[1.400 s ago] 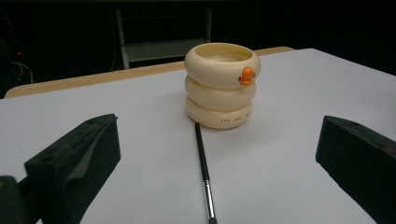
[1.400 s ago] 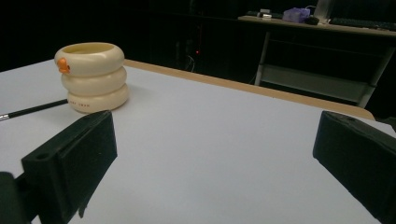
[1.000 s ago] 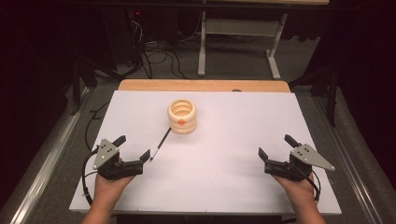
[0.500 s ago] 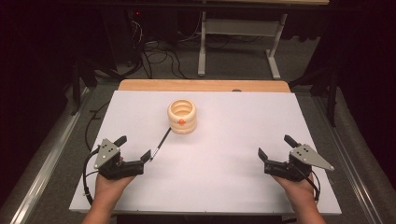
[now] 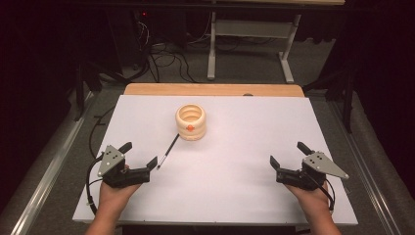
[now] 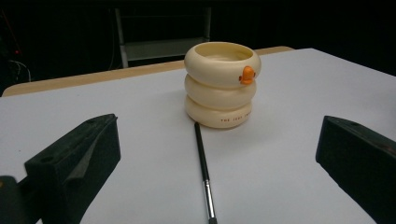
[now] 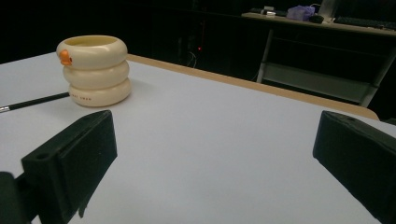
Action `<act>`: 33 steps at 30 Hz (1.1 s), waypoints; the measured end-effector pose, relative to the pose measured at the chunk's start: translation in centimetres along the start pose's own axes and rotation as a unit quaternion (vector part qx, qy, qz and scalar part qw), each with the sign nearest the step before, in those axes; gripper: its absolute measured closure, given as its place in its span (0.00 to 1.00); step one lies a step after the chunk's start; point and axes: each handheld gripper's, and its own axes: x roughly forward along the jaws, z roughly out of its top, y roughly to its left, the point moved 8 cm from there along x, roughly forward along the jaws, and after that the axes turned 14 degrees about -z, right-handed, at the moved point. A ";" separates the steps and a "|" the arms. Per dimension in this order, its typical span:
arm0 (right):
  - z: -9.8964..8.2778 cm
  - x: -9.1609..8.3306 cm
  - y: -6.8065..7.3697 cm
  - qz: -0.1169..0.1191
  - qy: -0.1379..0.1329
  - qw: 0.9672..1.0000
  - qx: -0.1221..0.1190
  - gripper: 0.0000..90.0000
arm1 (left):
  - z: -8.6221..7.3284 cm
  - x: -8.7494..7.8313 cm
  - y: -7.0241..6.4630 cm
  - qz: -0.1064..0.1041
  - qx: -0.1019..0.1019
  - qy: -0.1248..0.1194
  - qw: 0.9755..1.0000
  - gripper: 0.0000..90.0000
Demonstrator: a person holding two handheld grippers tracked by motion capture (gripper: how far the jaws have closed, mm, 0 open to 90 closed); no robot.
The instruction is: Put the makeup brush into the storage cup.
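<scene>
Surface (image 5: 254, 147) bare between both tongs. Only obstacles: cream ringed cup (image 5: 191, 122) mid-rear, thin black pen (image 5: 167, 151) touching its base.

A flat white rectangular tabletop (image 5: 244, 166) carries everything, with a light wooden strip (image 5: 213, 89) showing along its far edge. Directly on the white surface stands a cream-coloured, ribbed, ring-stacked plastic cup (image 5: 191, 122) with a small orange knob on its side; it sits ahead of the left gripper (image 5: 139, 172) and to that gripper's right, well apart from the right gripper (image 5: 283, 172), which has it far off to its left. A thin black pen with a silver tip (image 5: 168, 152) lies flat on the surface, its far end just beside the cup's base and its silver tip close in front of the left gripper's wide-spread jaws.
</scene>
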 end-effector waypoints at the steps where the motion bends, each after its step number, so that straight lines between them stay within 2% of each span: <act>1: 0.0 0.0 0.0 0.000 0.000 1.000 0.000 0.01 | 0.0 0.0 0.0 0.000 0.000 0.000 1.000 0.01; 21: 0.0 0.0 0.0 -0.001 -0.001 1.000 -0.002 0.01 | 0.0 -1.1 2.0 0.033 -0.007 0.001 0.999 0.01; 33: 0.1 0.0 -0.1 -0.003 -0.003 1.000 -0.005 0.01 | -0.1 -2.7 4.2 0.066 -0.019 -0.001 0.998 0.01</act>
